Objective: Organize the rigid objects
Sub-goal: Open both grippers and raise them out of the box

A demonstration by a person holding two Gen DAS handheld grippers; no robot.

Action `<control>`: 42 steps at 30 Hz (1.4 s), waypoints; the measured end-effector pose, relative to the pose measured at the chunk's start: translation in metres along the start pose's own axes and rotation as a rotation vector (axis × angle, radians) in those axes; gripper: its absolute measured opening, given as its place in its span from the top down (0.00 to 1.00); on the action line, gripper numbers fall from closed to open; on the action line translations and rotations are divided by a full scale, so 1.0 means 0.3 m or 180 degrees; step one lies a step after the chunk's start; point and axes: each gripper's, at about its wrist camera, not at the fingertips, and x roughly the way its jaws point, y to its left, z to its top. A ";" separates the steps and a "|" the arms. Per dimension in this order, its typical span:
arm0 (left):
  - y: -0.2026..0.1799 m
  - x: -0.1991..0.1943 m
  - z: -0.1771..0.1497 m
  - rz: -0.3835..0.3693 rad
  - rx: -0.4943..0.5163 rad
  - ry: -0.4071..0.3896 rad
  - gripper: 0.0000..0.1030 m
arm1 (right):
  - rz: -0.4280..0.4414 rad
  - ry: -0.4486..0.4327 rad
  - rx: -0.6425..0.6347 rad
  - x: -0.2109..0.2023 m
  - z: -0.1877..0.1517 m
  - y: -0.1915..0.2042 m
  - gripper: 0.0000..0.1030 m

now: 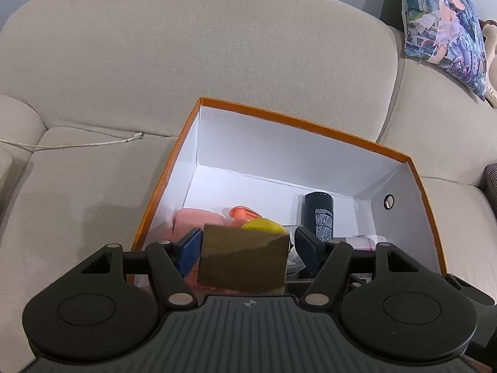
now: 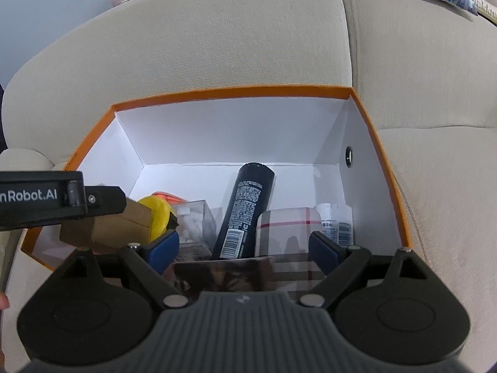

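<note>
An orange-rimmed white box [image 1: 310, 126] [image 2: 233, 91] stands on a beige sofa. My left gripper [image 1: 247, 233] hangs over its near left corner. A brown cardboard box [image 1: 242, 258] [image 2: 124, 220] sits between the blue pads, with a thin gap showing at the right pad, so the jaws are open. In the right wrist view a left finger [image 2: 102, 200] lies across that brown box. My right gripper [image 2: 243, 236] is over the near right part, its pads closed on a wide glossy plaid box [image 2: 242, 275].
Inside lie a black spray can [image 2: 245, 211] [image 1: 318, 214], a yellow round thing [image 2: 158, 217], a clear plastic case [image 2: 195, 220], a pale plaid case [image 2: 289, 230], a white bottle [image 2: 337, 220] and pink items [image 1: 192, 220]. A printed cushion [image 1: 447, 31] and a white cable [image 1: 77, 144] lie on the sofa.
</note>
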 end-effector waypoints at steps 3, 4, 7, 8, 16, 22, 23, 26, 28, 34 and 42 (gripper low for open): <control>-0.002 -0.016 -0.003 -0.0012 0.0005 -0.0027 0.24 | -0.0015 -0.0028 -0.0011 -0.021 -0.003 0.003 0.12; -0.002 -0.021 -0.005 -0.0011 0.0012 -0.0042 0.23 | -0.0026 -0.0036 -0.0021 -0.027 -0.003 0.005 0.12; -0.005 -0.039 -0.013 0.0028 0.0041 -0.0074 0.21 | -0.0038 -0.0061 -0.0034 -0.046 -0.006 0.010 0.11; -0.004 -0.044 -0.014 0.0033 0.0051 -0.0081 0.21 | -0.0047 -0.0065 -0.0036 -0.052 -0.007 0.011 0.11; 0.005 -0.090 -0.034 0.0064 0.0072 -0.0116 0.17 | -0.0085 -0.0090 -0.0046 -0.095 -0.025 0.008 0.11; 0.015 -0.127 -0.060 0.0092 0.0120 -0.0134 0.13 | -0.0101 -0.0124 -0.0043 -0.150 -0.039 0.009 0.11; 0.016 -0.136 -0.065 0.0109 0.0128 -0.0136 0.13 | -0.0123 -0.0122 -0.0050 -0.161 -0.043 0.008 0.11; 0.025 -0.167 -0.081 0.0156 0.0131 -0.0151 0.10 | -0.0182 -0.0122 -0.0082 -0.197 -0.058 0.004 0.10; 0.030 -0.189 -0.092 0.0185 0.0126 -0.0174 0.10 | -0.0225 -0.0119 -0.0104 -0.221 -0.068 0.000 0.10; 0.056 -0.257 -0.137 0.0255 0.0013 -0.0145 0.09 | -0.0293 -0.0124 -0.0062 -0.299 -0.116 -0.013 0.09; 0.075 -0.335 -0.208 0.0413 -0.0011 -0.0193 0.09 | -0.0311 -0.0164 -0.0209 -0.381 -0.182 0.036 0.09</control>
